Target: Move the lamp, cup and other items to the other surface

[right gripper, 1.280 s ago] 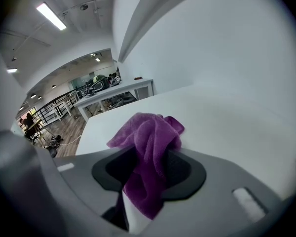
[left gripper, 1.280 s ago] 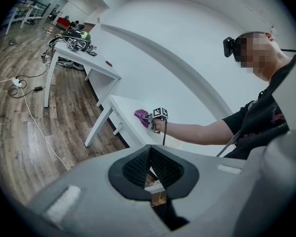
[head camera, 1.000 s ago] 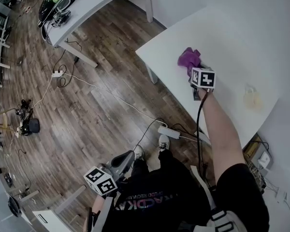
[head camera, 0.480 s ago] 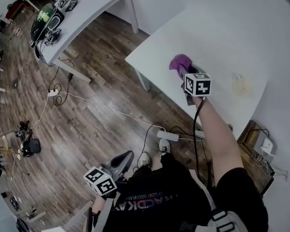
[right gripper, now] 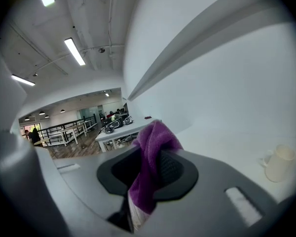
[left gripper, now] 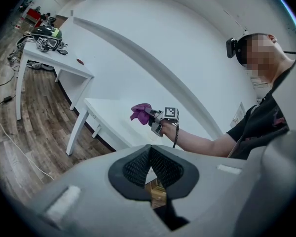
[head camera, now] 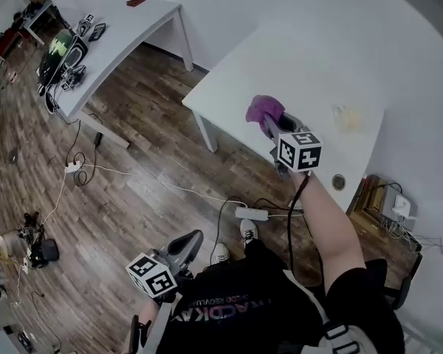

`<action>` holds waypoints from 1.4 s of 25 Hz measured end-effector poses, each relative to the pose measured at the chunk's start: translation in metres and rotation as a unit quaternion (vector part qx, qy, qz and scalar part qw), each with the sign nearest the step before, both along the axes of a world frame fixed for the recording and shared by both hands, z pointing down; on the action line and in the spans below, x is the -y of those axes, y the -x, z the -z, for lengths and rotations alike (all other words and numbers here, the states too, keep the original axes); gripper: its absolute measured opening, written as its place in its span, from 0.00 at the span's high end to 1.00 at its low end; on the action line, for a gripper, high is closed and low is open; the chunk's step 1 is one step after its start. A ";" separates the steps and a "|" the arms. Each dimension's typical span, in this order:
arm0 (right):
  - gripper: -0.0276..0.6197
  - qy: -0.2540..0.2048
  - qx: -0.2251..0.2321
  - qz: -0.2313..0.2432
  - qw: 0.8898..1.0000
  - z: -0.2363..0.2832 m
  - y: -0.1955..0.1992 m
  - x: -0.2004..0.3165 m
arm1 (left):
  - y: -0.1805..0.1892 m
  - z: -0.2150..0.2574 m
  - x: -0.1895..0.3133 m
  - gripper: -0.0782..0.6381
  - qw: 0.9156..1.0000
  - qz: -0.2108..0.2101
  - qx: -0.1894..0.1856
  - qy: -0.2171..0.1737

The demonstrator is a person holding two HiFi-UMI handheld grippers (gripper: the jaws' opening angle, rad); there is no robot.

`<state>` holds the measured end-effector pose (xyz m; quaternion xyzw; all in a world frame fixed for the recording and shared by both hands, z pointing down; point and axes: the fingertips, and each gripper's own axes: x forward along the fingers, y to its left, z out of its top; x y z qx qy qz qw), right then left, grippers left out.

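**Purple cloth lifted clear of the table**

Over the last second the right claw (right gripper: 147,174) has come up off the white table (head camera: 310,57), taking the purple cloth (head camera: 264,109) with it. The claw is clenched on the cloth. In the right gripper view one bunched end sticks up past the tips and the other hangs down between the pads. In the head view the cloth sits at the centre of the frame, above the table's near edge. A pale cup (right gripper: 278,163) stands on the table to the right, well apart from the claw. The left claw (left gripper: 150,169) is low in the frame near the person's body, pressed together with nothing in it. A second table (head camera: 125,28) with gear on it is at the upper left.
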<state>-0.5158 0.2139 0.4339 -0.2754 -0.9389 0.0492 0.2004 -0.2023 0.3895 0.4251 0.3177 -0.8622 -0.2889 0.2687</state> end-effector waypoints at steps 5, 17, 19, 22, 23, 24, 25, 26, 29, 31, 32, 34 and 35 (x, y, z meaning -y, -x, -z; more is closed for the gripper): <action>0.84 0.032 0.024 -0.010 0.999 0.034 -0.056 0.006 | -0.004 0.008 0.003 0.88 0.999 -0.030 0.017 -0.011; 0.84 0.062 0.068 -0.070 0.993 0.078 -0.202 0.062 | -0.018 0.011 0.042 0.88 0.987 -0.154 0.035 -0.024; 0.84 0.064 0.065 -0.090 0.992 0.074 -0.228 0.073 | -0.023 0.010 0.050 0.88 0.983 -0.179 0.034 -0.028; 0.84 0.062 0.054 -0.128 0.988 0.065 -0.266 0.088 | -0.033 0.005 0.062 0.88 0.975 -0.218 0.026 -0.039; 0.84 0.061 0.051 -0.142 0.987 0.062 -0.278 0.093 | -0.036 0.002 0.066 0.88 0.972 -0.231 0.021 -0.043; 0.84 0.060 0.049 -0.155 0.985 0.060 -0.290 0.098 | -0.038 0.000 0.071 0.88 0.969 -0.243 0.017 -0.047; 0.84 0.060 0.046 -0.167 0.983 0.058 -0.301 0.102 | -0.040 -0.002 0.076 0.88 0.966 -0.255 0.013 -0.050; 0.84 0.061 0.043 -0.180 0.981 0.057 -0.312 0.107 | -0.042 -0.002 0.081 0.88 0.962 -0.266 0.011 -0.052; 0.84 0.061 0.038 -0.216 0.974 0.057 -0.345 0.123 | -0.050 0.000 0.097 0.88 0.952 -0.302 0.022 -0.054; 0.84 0.059 0.036 -0.242 0.968 0.058 -0.365 0.139 | -0.052 0.003 0.106 0.88 0.946 -0.318 0.027 -0.055; 0.84 0.058 0.036 -0.256 0.964 0.059 -0.375 0.148 | -0.054 0.004 0.109 0.88 0.945 -0.322 0.025 -0.053; 0.84 0.057 0.037 -0.284 0.956 0.061 -0.395 0.167 | -0.056 0.006 0.115 0.88 0.942 -0.330 0.022 -0.051; 0.84 0.056 0.039 -0.296 0.953 0.062 -0.403 0.176 | -0.057 0.006 0.119 0.88 0.940 -0.335 0.022 -0.053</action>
